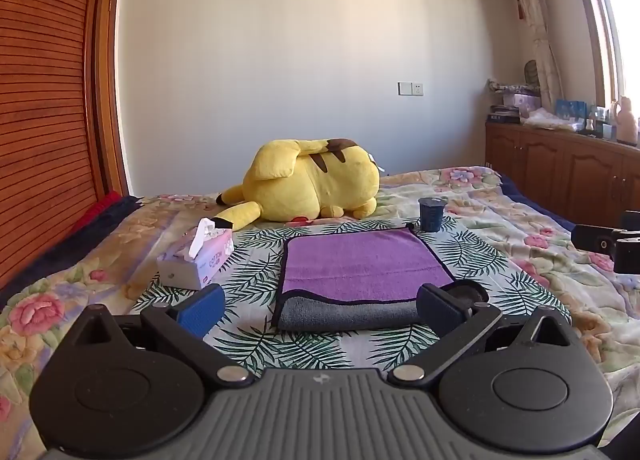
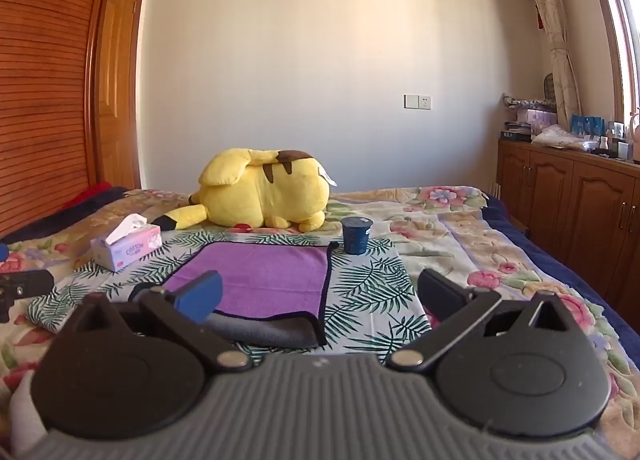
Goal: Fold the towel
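Observation:
A purple towel (image 1: 360, 264) with a grey underside and dark trim lies folded on a leaf-print cloth (image 1: 256, 256) on the bed; its grey folded edge faces me. My left gripper (image 1: 320, 310) is open and empty, hovering just short of that near edge, jaws wide apart. In the right wrist view the towel (image 2: 272, 280) lies left of centre. My right gripper (image 2: 320, 298) is open and empty, its left finger (image 2: 198, 296) over the towel's near part and its right finger over the cloth.
A dark blue cup (image 1: 431, 214) stands beyond the towel's far right corner. A tissue box (image 1: 196, 260) sits to the left. A yellow plush toy (image 1: 312, 184) lies behind. Wooden cabinets (image 2: 568, 200) line the right wall. The right gripper shows at the left view's edge (image 1: 608, 246).

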{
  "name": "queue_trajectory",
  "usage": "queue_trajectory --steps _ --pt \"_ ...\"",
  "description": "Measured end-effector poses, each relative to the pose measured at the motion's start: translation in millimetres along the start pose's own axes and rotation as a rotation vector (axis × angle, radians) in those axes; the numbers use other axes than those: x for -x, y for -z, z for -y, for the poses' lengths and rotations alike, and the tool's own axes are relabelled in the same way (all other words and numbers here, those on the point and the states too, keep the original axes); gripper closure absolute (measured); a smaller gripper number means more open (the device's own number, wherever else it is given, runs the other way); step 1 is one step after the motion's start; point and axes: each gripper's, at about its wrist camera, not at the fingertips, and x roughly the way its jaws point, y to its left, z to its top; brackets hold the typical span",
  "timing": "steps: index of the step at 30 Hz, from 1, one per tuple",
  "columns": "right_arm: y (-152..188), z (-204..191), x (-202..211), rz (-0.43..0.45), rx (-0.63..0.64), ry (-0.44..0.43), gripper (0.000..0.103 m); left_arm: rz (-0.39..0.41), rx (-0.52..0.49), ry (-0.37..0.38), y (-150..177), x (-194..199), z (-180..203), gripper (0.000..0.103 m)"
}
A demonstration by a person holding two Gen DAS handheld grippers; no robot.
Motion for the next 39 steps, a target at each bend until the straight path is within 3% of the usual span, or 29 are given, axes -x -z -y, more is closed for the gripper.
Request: queue_trajectory --steps 39 --pt "-1.3 -1.9 0.3 0.0 0.003 0.001 0.0 0.01 0.0 -0.002 0.2 0.3 0.2 0.016"
